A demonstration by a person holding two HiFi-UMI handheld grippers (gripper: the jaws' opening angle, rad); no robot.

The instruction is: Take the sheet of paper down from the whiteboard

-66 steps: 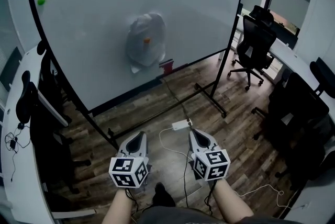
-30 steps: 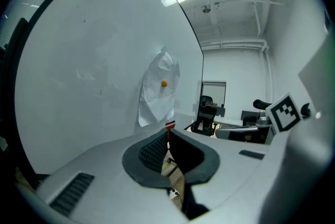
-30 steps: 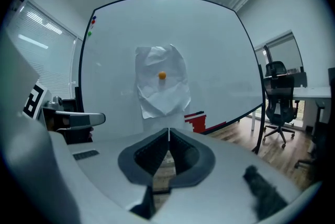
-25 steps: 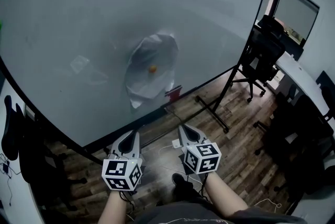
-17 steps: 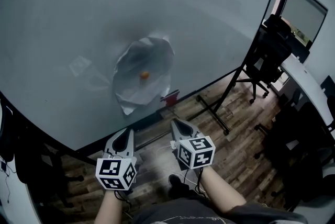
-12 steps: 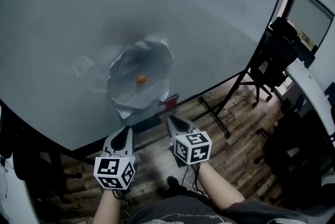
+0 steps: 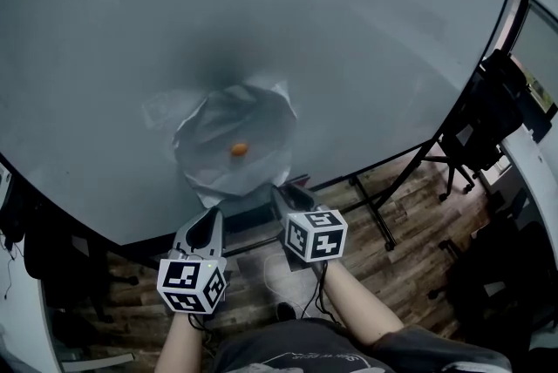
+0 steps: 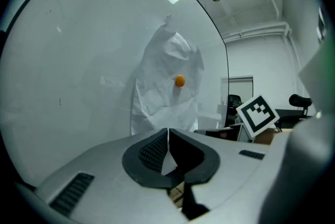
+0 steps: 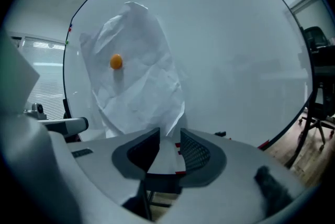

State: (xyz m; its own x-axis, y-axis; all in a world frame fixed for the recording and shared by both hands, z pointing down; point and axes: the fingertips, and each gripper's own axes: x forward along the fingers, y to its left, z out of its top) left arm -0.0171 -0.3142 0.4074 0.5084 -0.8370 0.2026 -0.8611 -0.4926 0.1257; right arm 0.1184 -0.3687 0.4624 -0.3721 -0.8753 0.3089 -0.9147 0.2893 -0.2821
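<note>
A crumpled white sheet of paper [image 7: 228,129] hangs on the big whiteboard [image 7: 366,40], pinned by a small orange magnet [image 7: 238,150]. My left gripper [image 7: 212,215] is shut and empty, a little below the paper's lower left. The right gripper [image 7: 281,191] stands open with nothing between its jaws, its tips just under the paper's lower right edge. In the left gripper view the paper [image 8: 166,93] and magnet [image 8: 179,80] lie ahead of the gripper [image 8: 167,132]. The right gripper view shows the paper [image 9: 137,81] and magnet [image 9: 116,62] above the gripper [image 9: 170,135].
The whiteboard stands on a black frame with feet [image 7: 377,214] on a wooden floor [image 7: 410,214]. Black office chairs [image 7: 493,114] stand at the right. Dark chairs and a white desk edge [image 7: 22,293] are at the left. A white cable lies on the floor below my hands.
The whiteboard and paper have come closer and larger in the head view. Both grippers have moved forward toward the paper, the right one up to its lower edge.
</note>
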